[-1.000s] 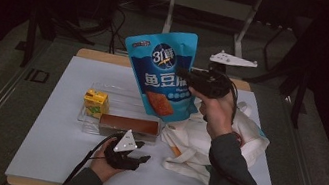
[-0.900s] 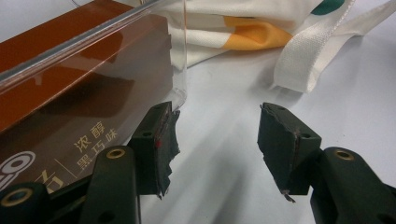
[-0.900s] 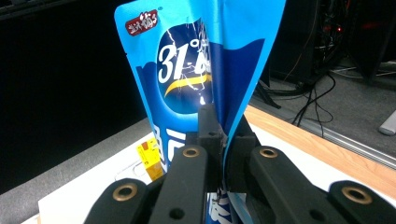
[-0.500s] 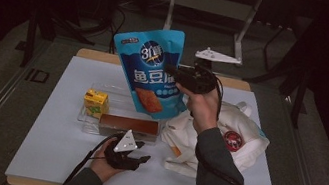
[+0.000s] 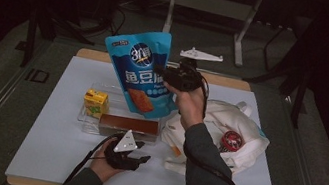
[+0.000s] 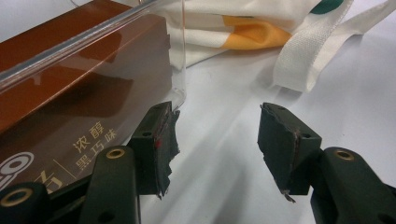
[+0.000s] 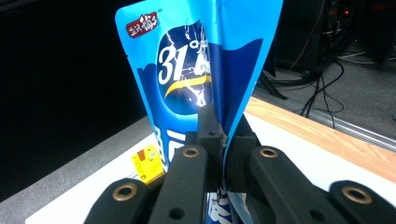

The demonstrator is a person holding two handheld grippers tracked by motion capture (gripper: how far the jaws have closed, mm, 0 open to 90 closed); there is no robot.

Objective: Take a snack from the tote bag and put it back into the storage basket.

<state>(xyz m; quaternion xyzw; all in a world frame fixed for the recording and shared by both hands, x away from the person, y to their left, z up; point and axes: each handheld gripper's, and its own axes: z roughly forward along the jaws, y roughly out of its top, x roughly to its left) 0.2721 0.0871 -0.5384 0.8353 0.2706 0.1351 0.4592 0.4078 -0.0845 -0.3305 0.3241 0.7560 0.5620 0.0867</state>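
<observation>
A large blue snack pouch (image 5: 143, 71) hangs upright above the table, pinched at its right edge by my right gripper (image 5: 166, 72). In the right gripper view the pouch (image 7: 196, 70) folds between the pressed jaws of that gripper (image 7: 226, 154). Below it a clear plastic tray (image 5: 89, 123) holds a yellow drink carton (image 5: 96, 102) and a brown box (image 5: 129, 126). My left gripper (image 5: 138, 159) rests on the mat near the front edge, open, with nothing between its jaws. In the left gripper view my left gripper (image 6: 215, 140) sits beside the tray's corner and the brown box (image 6: 70, 84).
A white cloth tote bag (image 5: 226, 133) lies crumpled right of the tray, with a round red-and-black item (image 5: 231, 140) on it. Its strap (image 6: 327, 46) reaches toward my left gripper. The white mat (image 5: 41, 153) covers a wooden table (image 5: 215, 78); dark stands rise behind.
My right gripper has carried the blue pouch leftward and slightly down, over the tray. The left gripper has stayed in place.
</observation>
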